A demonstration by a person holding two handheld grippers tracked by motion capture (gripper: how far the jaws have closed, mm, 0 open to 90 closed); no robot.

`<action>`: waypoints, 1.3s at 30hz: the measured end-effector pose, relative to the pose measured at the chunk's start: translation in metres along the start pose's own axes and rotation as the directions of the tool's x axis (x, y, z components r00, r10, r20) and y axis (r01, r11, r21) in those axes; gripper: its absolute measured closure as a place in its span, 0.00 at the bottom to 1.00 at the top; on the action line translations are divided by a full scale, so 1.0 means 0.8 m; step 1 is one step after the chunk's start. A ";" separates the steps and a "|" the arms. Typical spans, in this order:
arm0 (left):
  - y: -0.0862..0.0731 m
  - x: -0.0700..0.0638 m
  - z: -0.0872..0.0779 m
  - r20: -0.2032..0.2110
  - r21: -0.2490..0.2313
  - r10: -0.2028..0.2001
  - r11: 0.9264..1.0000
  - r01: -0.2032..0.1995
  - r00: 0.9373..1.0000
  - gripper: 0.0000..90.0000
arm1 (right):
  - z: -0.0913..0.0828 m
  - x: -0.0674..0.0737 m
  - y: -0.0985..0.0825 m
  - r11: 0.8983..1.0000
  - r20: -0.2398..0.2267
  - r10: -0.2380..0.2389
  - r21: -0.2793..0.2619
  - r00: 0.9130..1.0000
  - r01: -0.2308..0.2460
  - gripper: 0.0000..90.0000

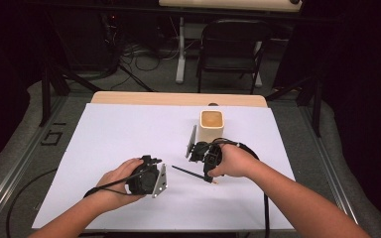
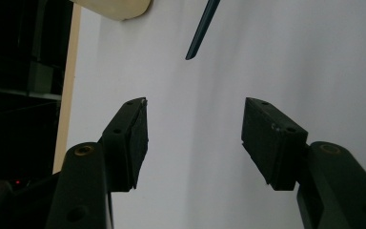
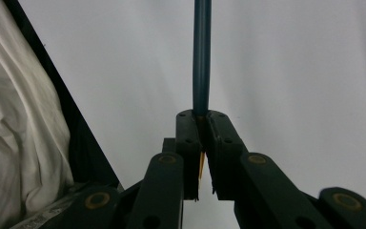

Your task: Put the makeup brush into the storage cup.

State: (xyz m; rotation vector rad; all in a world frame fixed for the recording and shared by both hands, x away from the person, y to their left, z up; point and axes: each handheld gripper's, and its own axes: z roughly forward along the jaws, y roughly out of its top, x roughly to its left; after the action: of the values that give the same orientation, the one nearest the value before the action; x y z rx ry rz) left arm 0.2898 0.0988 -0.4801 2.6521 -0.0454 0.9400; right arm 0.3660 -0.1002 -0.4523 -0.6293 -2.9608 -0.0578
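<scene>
A dark blue pencil (image 1: pixel 191 173) lies low over the white sheet (image 1: pixel 119 139), slanting left from my right gripper (image 1: pixel 207 175). In the right gripper view that gripper (image 3: pixel 201 115) is shut on the pencil (image 3: pixel 201 57) near its orange end, and the shaft runs straight ahead. My left gripper (image 1: pixel 153 161) rests at the front left, a short way from the pencil's free end. Its jaws stand wide open (image 2: pixel 196 106) with nothing between them, and the pencil's tip (image 2: pixel 201 31) shows ahead. A tan square cup (image 1: pixel 211 126) stands upright just behind the right gripper.
The white sheet covers most of the wooden table (image 1: pixel 178 98). White cloth (image 3: pixel 14 119) hangs past the table's dark edge. A black folding chair (image 1: pixel 230 49) and cables on the floor lie beyond the far edge. The cup's rim (image 2: pixel 119 7) shows in the left gripper view.
</scene>
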 end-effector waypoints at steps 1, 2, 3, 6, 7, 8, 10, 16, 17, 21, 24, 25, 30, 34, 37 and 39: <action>0.001 -0.001 0.000 -0.006 0.001 0.009 1.000 -0.009 1.000 0.49 | 0.000 0.001 0.001 1.000 -0.002 -0.001 0.000 1.000 0.001 0.93; 0.002 -0.003 0.001 -0.011 0.007 0.023 1.000 -0.023 1.000 0.50 | -0.001 0.002 0.001 1.000 -0.004 -0.002 0.002 1.000 0.002 0.93; 0.003 -0.004 0.002 -0.019 0.009 0.037 0.999 -0.036 0.999 0.51 | -0.001 0.002 0.002 1.000 -0.002 -0.006 0.008 1.000 0.006 0.93; 0.006 -0.010 0.003 -0.050 0.008 0.060 0.998 -0.059 0.997 0.52 | -0.001 0.003 0.004 1.000 -0.007 -0.005 0.000 1.000 0.005 0.93; 0.008 -0.011 0.003 -0.055 0.006 0.070 0.998 -0.070 0.996 0.53 | -0.001 0.003 0.004 1.000 -0.007 -0.008 0.000 1.000 0.008 0.93; 0.009 -0.012 0.003 -0.063 0.001 0.082 0.997 -0.082 0.995 0.53 | -0.001 0.004 0.005 1.000 -0.007 -0.011 0.004 1.000 0.011 0.93; 0.012 -0.015 0.003 -0.078 -0.004 0.109 0.994 -0.110 0.991 0.55 | 0.000 0.005 0.007 1.000 -0.010 -0.013 0.000 1.000 0.013 0.93; 0.018 -0.023 0.006 -0.103 0.007 0.179 0.984 -0.179 0.978 0.57 | 0.000 0.012 0.017 0.999 -0.019 -0.037 0.001 0.999 0.037 0.93; 0.019 -0.024 0.007 -0.106 0.006 0.188 0.982 -0.189 0.976 0.57 | -0.001 0.013 0.018 0.999 -0.018 -0.040 0.002 0.999 0.040 0.93; 0.021 -0.028 0.010 -0.117 0.001 0.201 0.979 -0.202 0.973 0.60 | -0.002 0.017 0.025 0.999 -0.023 -0.055 -0.002 0.998 0.055 0.93; 0.022 -0.028 0.012 -0.119 0.001 0.206 0.978 -0.207 0.971 0.62 | -0.001 0.021 0.028 0.998 -0.025 -0.066 -0.002 0.998 0.066 0.93; 0.022 -0.028 0.013 -0.118 0.002 0.210 0.977 -0.211 0.970 0.63 | -0.001 0.022 0.029 0.998 -0.028 -0.067 0.002 0.997 0.067 0.93; 0.023 -0.033 0.018 -0.112 0.001 0.210 0.977 -0.212 0.971 0.67 | -0.001 0.027 0.030 0.996 -0.035 -0.086 0.000 0.996 0.086 0.93; 0.024 -0.035 0.022 -0.112 0.005 0.228 0.973 -0.229 0.967 0.70 | -0.002 0.030 0.030 0.996 -0.041 -0.093 -0.003 0.995 0.093 0.93; 0.024 -0.035 0.025 -0.100 0.006 0.222 0.975 -0.223 0.970 0.72 | -0.002 0.032 0.030 0.995 -0.044 -0.098 -0.004 0.994 0.098 0.93; 0.023 -0.034 0.026 -0.096 0.010 0.223 0.975 -0.223 0.970 0.73 | -0.002 0.033 0.030 0.995 -0.044 -0.098 -0.004 0.994 0.098 0.93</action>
State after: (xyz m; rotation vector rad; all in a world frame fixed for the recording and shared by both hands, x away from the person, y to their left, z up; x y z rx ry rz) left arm 0.2786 0.0725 -0.5071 2.6359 -0.3283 1.1361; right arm 0.3522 -0.0675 -0.4471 -0.4757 -2.9473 -0.0823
